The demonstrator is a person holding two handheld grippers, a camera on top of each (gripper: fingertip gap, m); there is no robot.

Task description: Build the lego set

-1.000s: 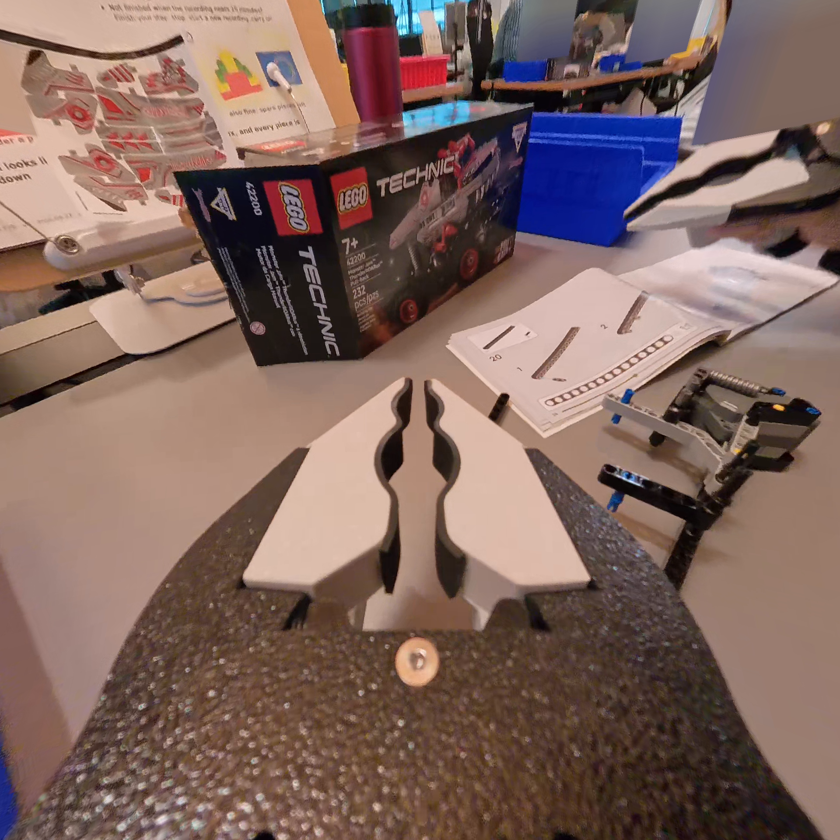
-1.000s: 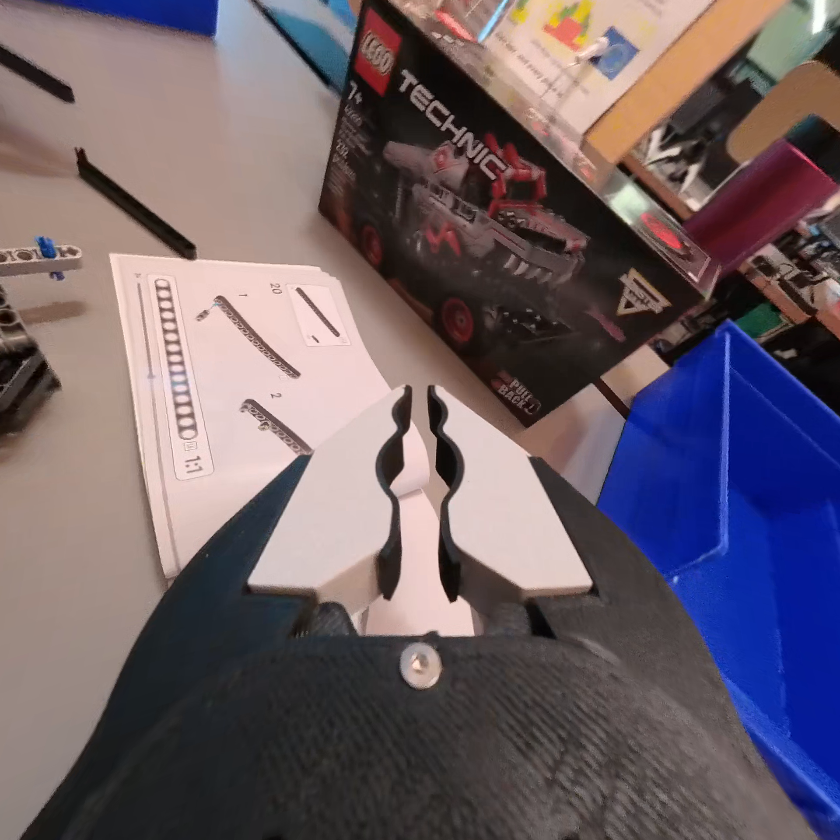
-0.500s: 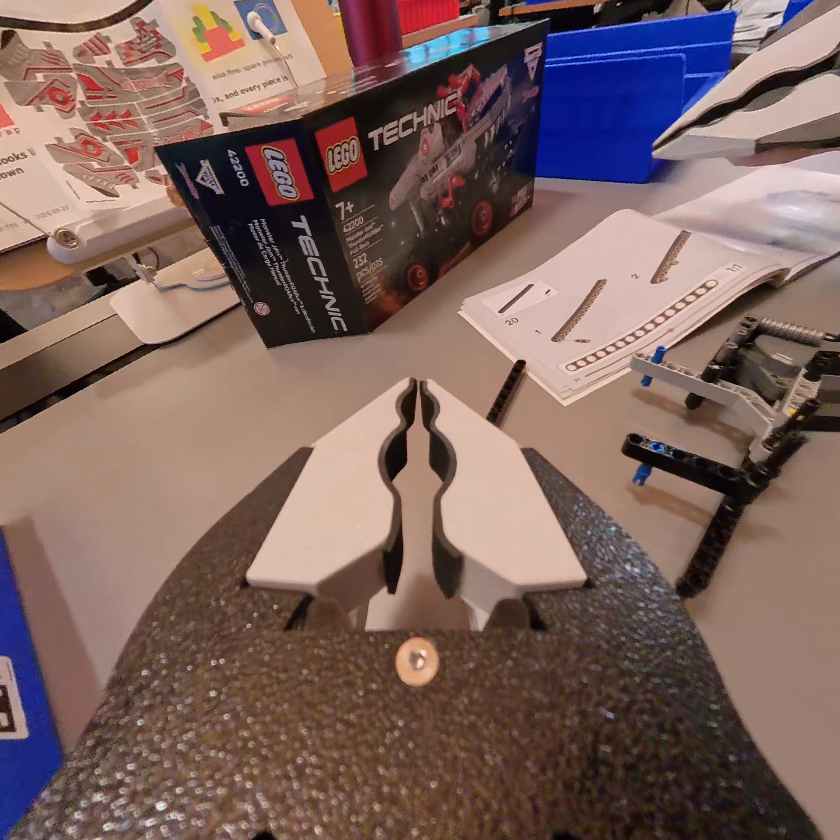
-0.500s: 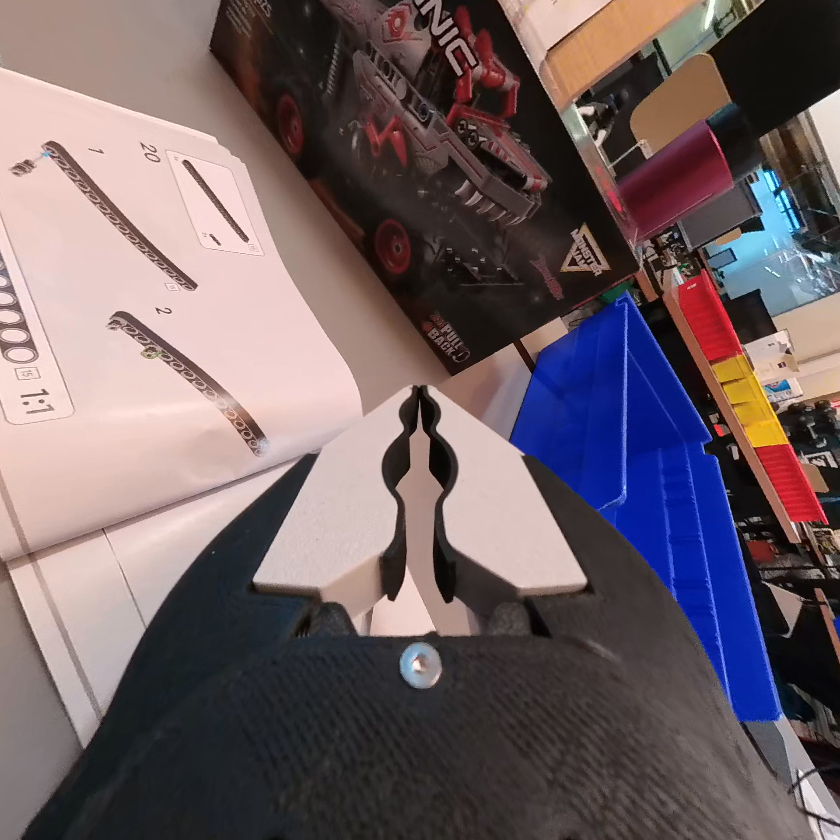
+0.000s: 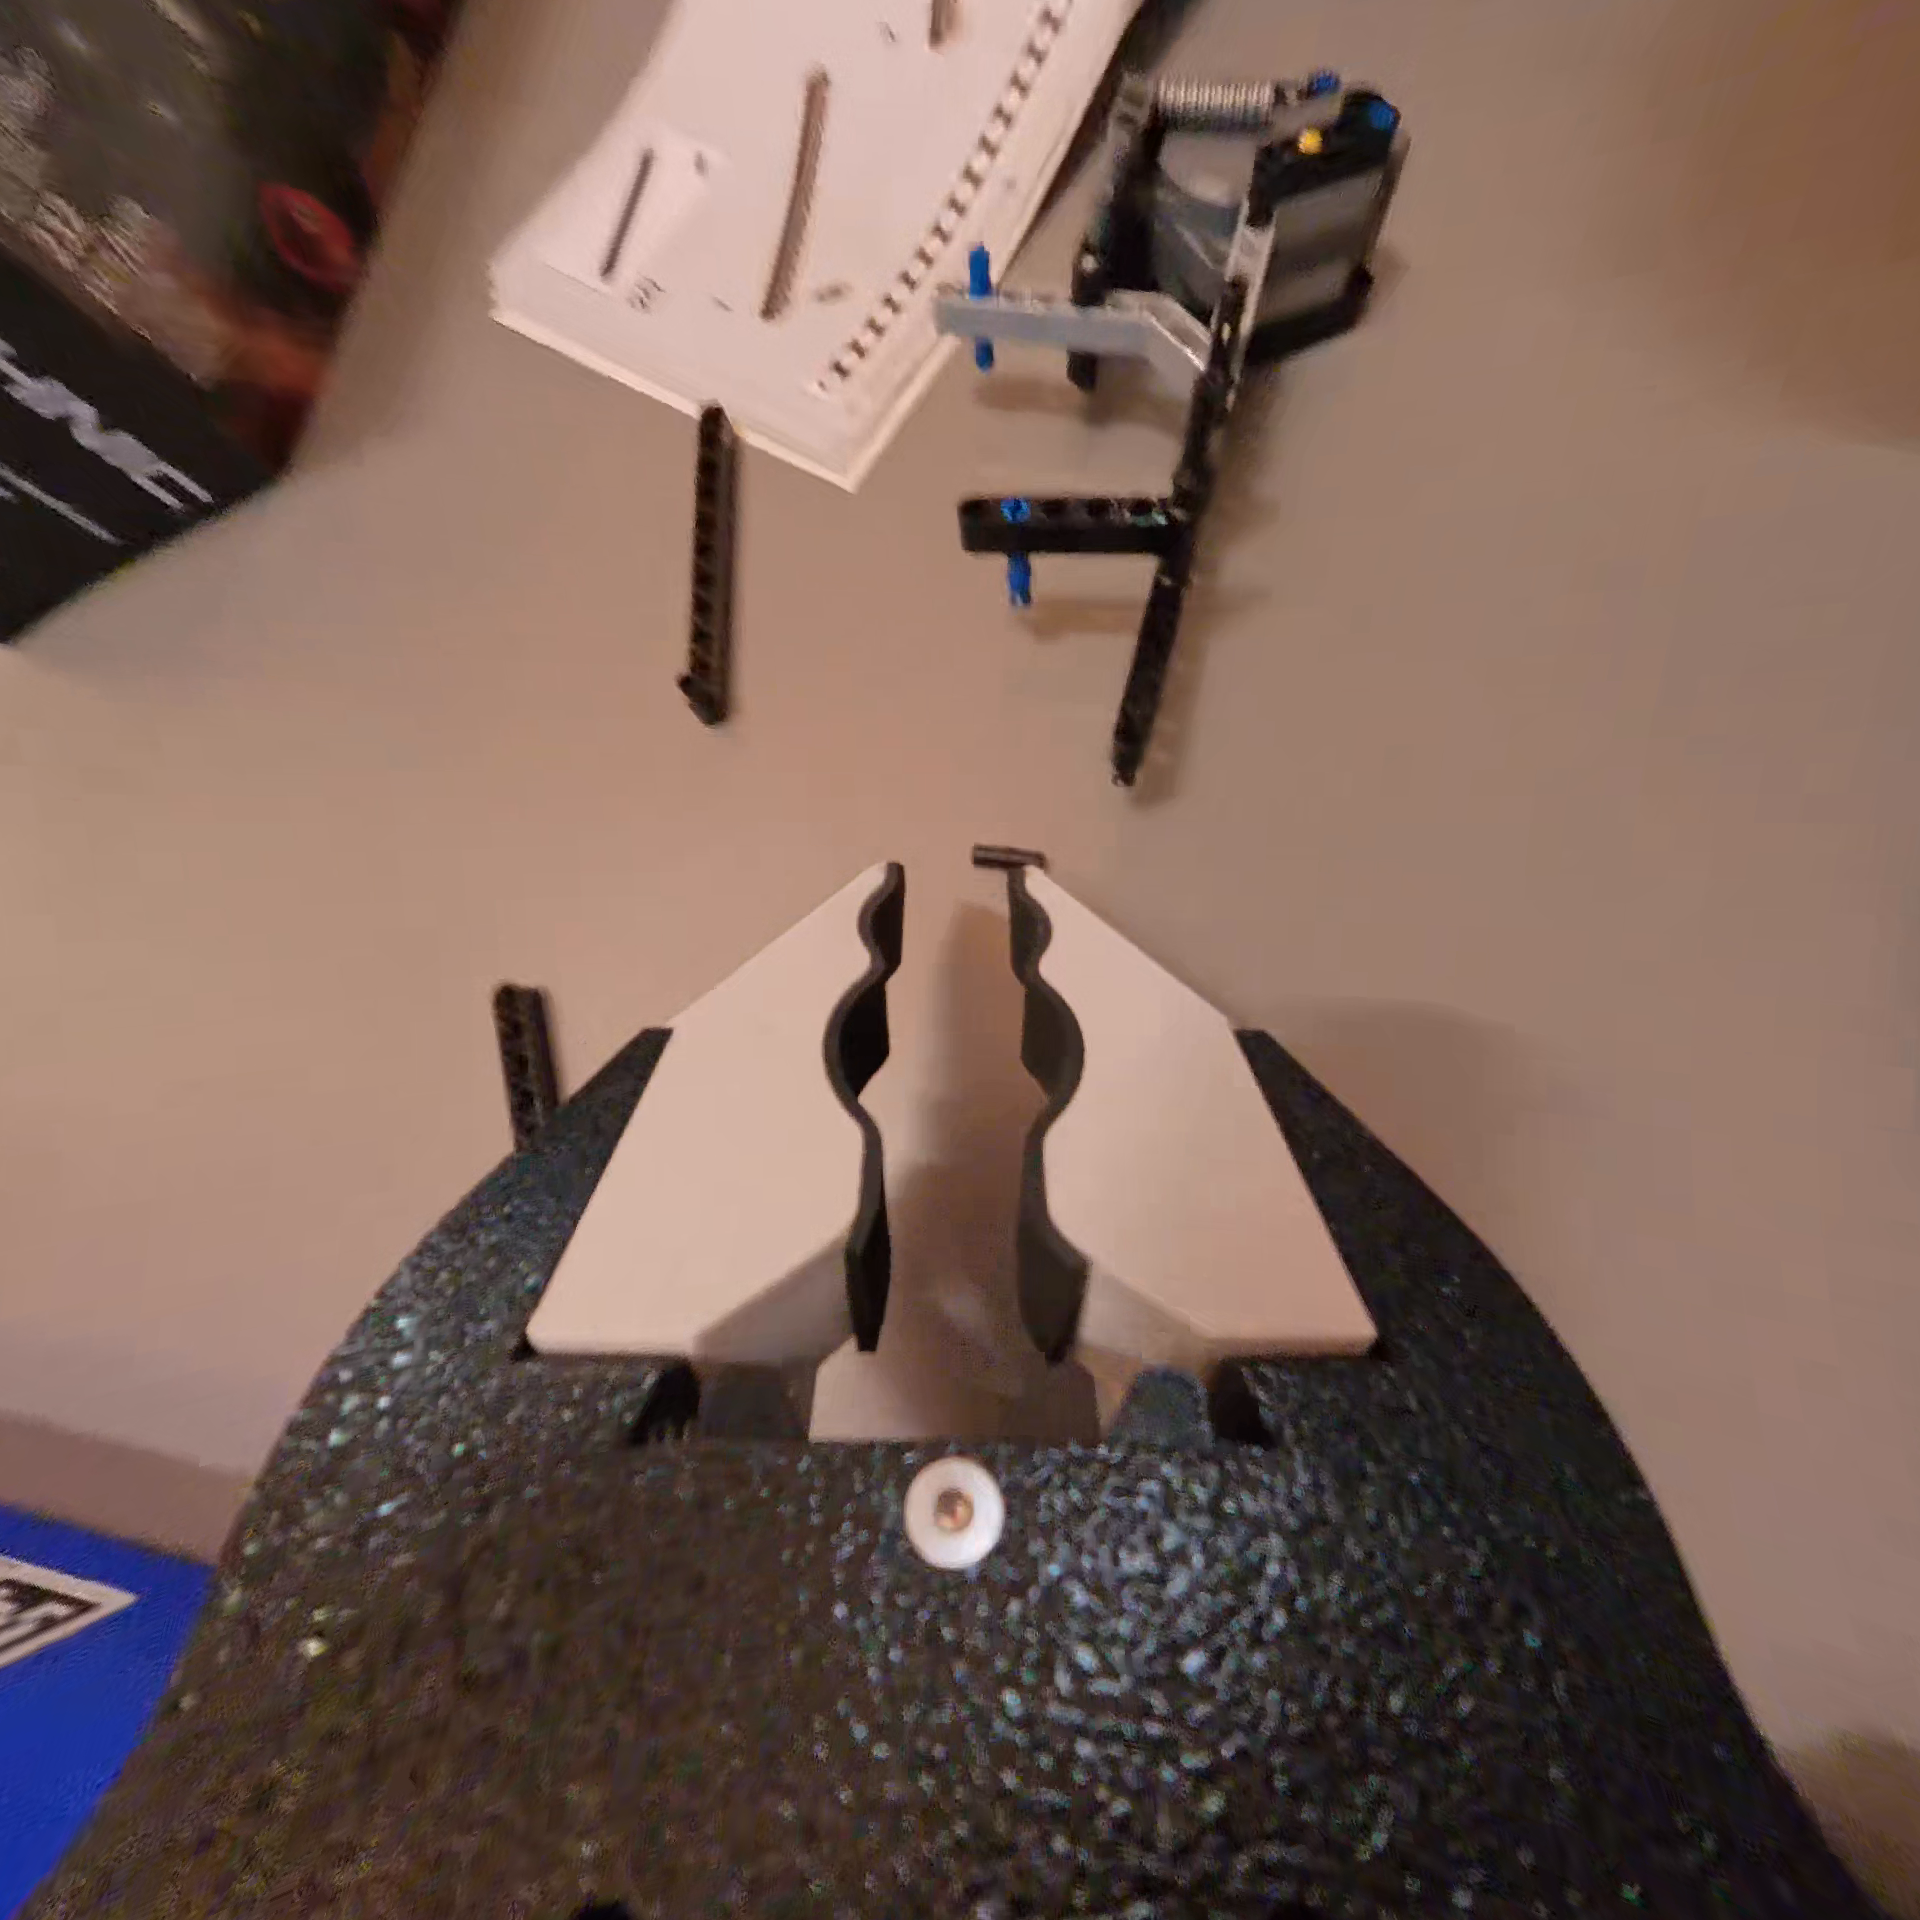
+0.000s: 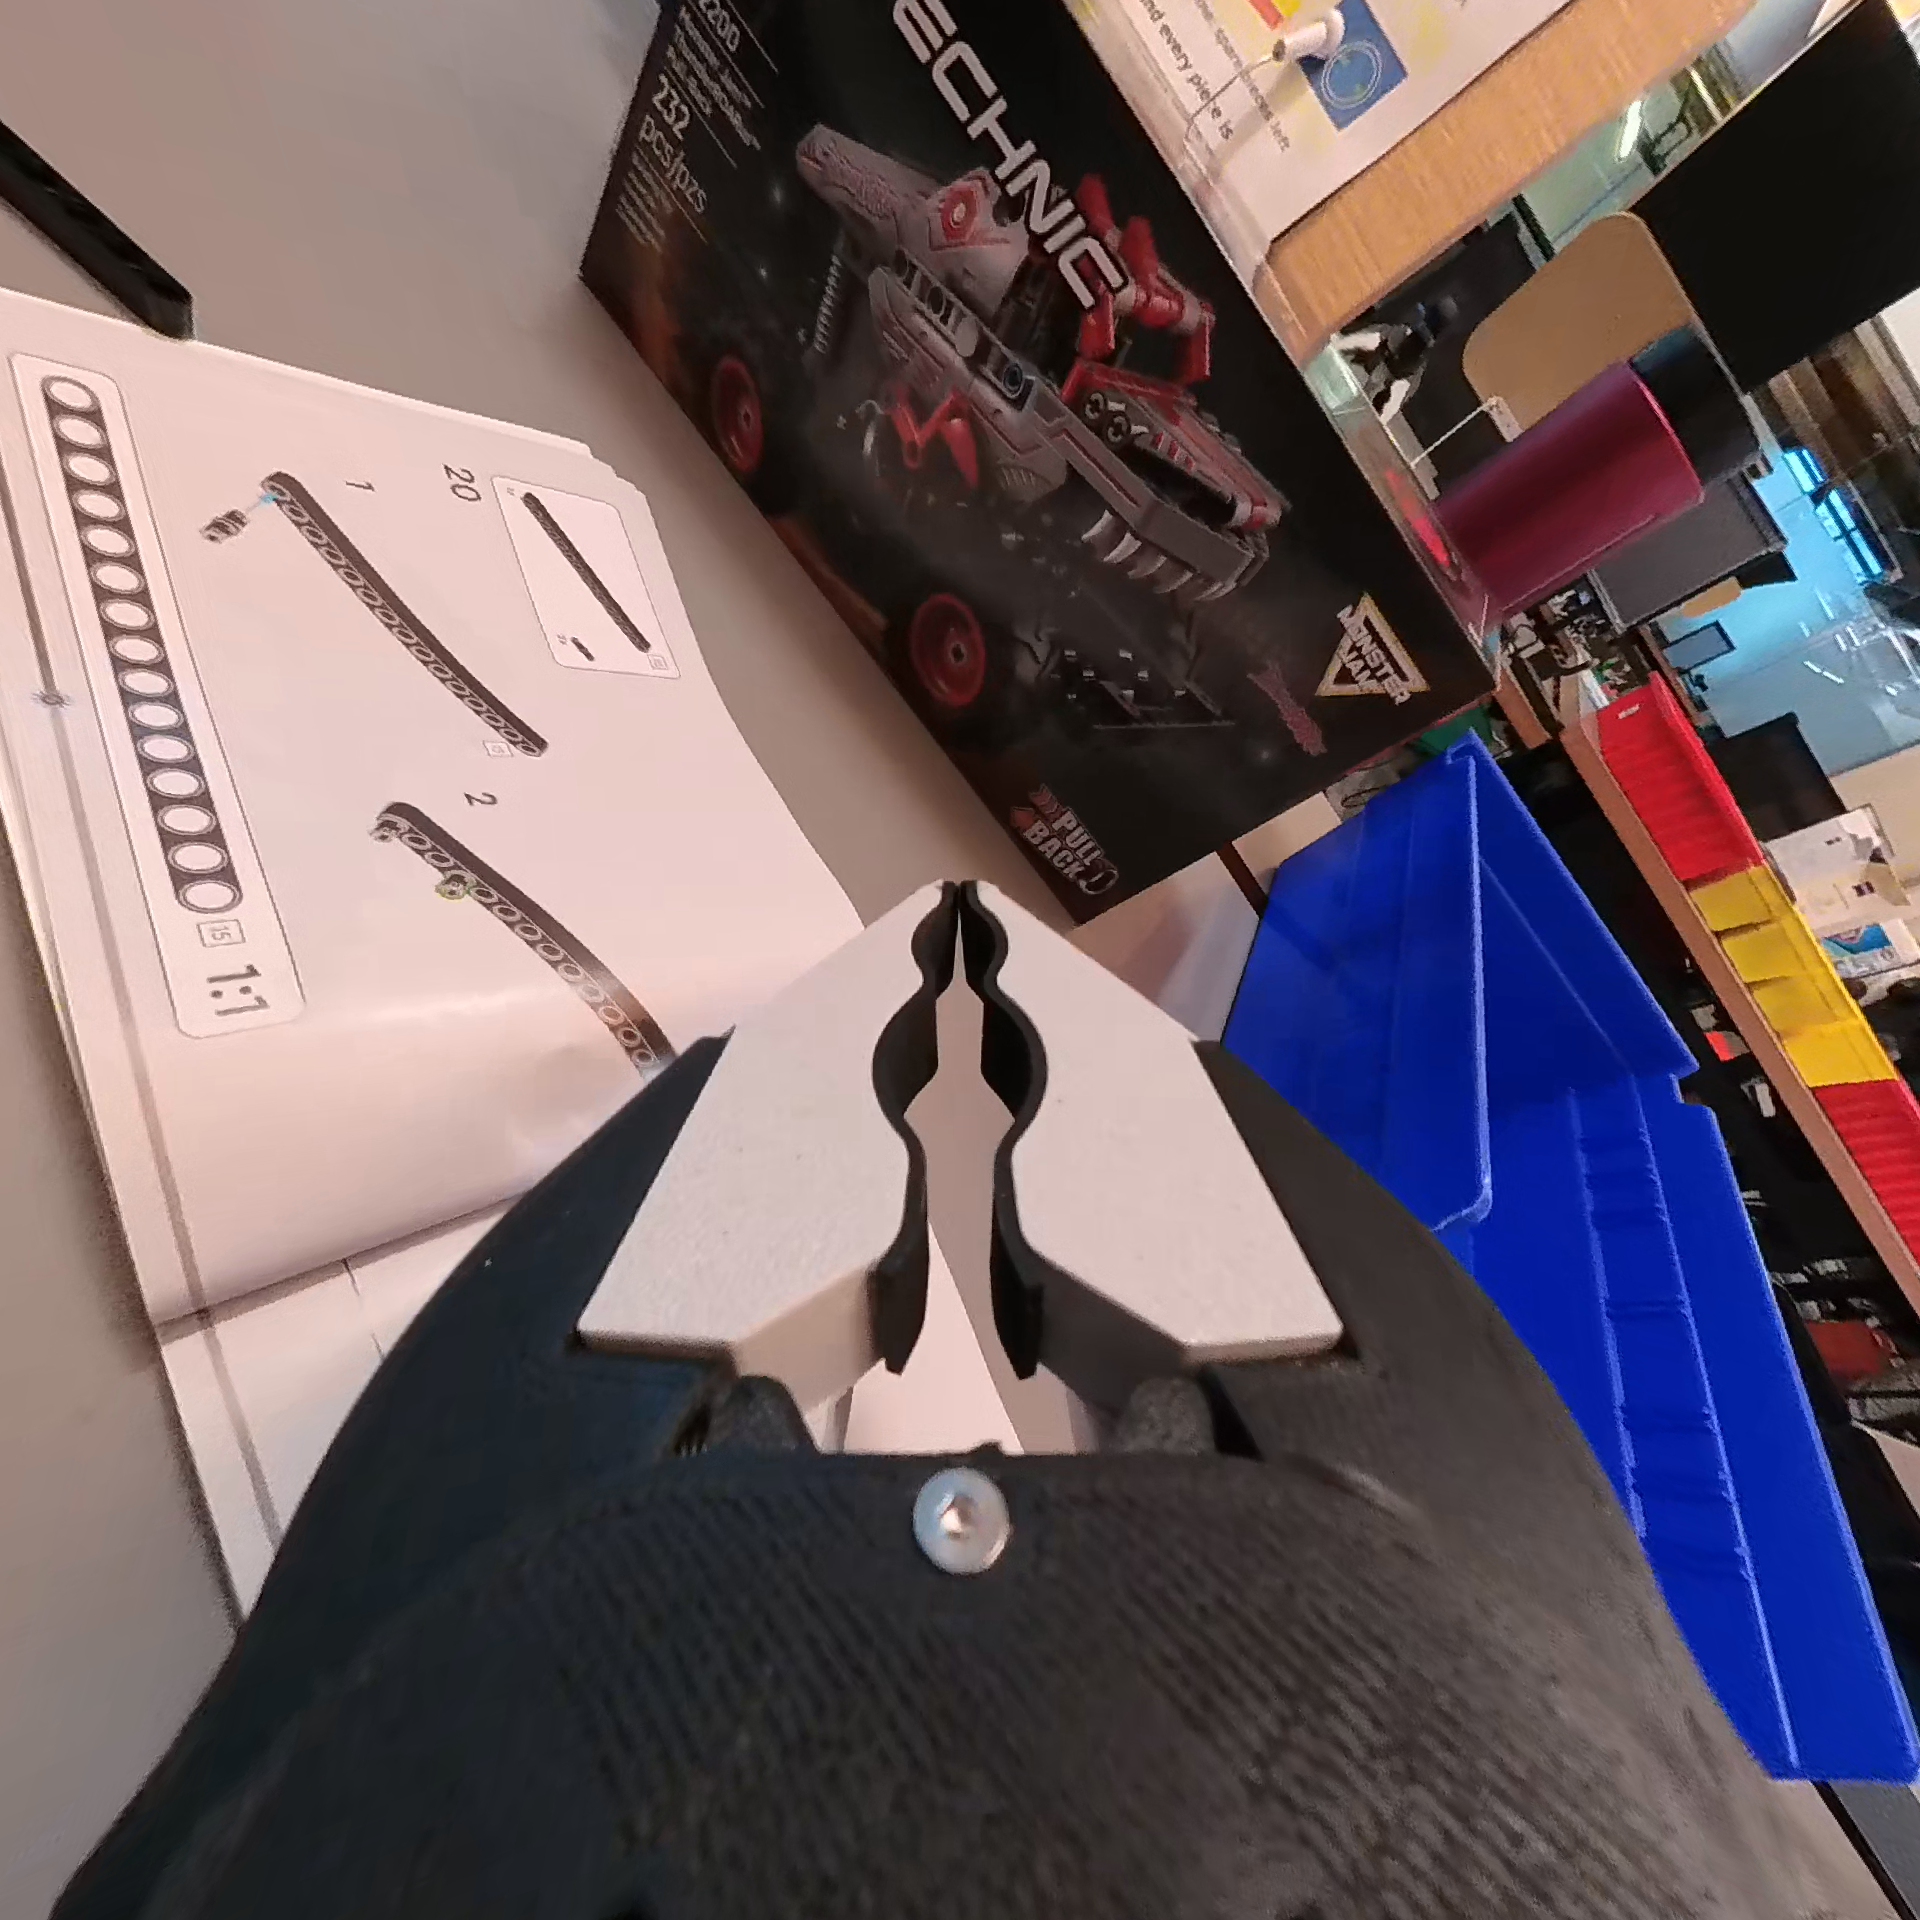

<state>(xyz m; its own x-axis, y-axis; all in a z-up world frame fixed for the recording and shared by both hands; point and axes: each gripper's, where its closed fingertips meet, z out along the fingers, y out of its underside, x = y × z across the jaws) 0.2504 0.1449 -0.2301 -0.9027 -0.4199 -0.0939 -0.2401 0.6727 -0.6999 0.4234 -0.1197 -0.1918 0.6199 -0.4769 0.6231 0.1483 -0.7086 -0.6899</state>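
The part-built lego model sits on the table well ahead of my left gripper and off to its right: a grey and dark block with a coiled metal spring along its far edge, blue pins poking out, a pale grey beam reaching left, and a long black beam running back toward me with a shorter black cross beam joined to it. A loose black beam lies apart from the model, its far end at the corner of the instruction booklet, and another short black beam shows just beside my left gripper's housing. A small black pin lies right at the tip of my left gripper's right finger; I cannot tell whether it touches. My left fingers stand parted with only bare table showing between them. My right gripper has its tips pressed together with nothing between them, and it hovers over the open booklet, whose page shows drawings of long holed beams. Beyond it the dark set box stands on the table, printed with a grey and red truck, and blue bins sit to its right. The table is plain grey-beige. Farther back I see a maroon cylinder, wooden shelving, and red and yellow bins.
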